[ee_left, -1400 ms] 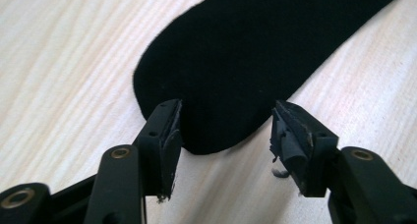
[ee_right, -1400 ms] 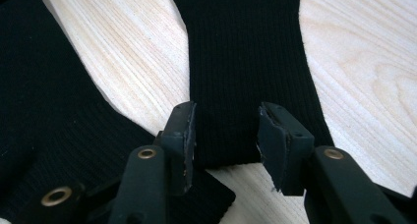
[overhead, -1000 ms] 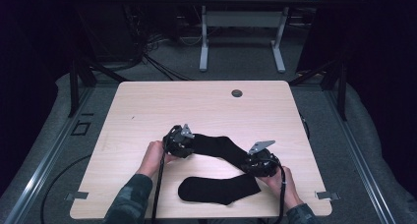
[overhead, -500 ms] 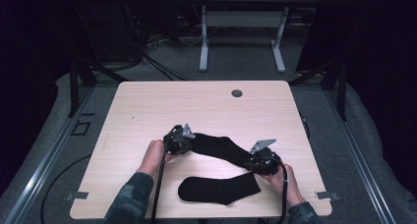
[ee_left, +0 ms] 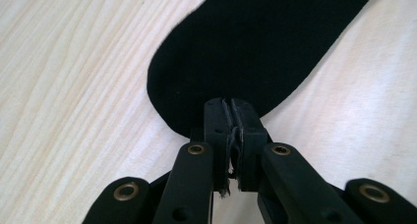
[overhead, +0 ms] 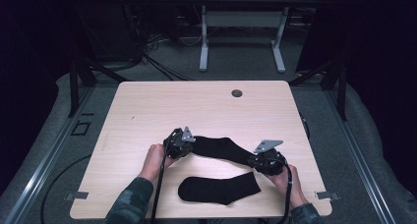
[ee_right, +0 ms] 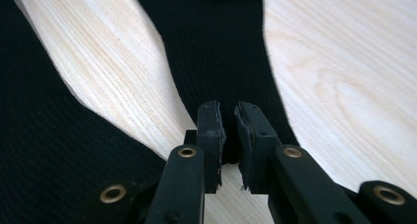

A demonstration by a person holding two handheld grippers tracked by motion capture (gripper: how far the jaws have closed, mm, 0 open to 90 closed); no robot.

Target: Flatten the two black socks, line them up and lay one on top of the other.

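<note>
A black sock (overhead: 223, 149) lies stretched across the front half of the wooden table (overhead: 196, 111), held at both ends. My left gripper (overhead: 179, 143) is shut on its rounded toe end (ee_left: 246, 47), with the fabric pinched between the fingertips of that gripper (ee_left: 231, 111). My right gripper (overhead: 265, 161) is shut on the other end, and its own view shows that gripper (ee_right: 228, 113) nipping the edge of the sock's narrow part (ee_right: 216, 37). A second black sock (overhead: 219, 188) lies flat near the front edge, and its fabric (ee_right: 29, 135) shows at the left of the right gripper view.
A small round grommet (overhead: 237, 93) sits near the table's far edge. Bare wood stretches across the far half of the table. Beyond it, desk legs (overhead: 204, 42) and cables stand on the dark floor.
</note>
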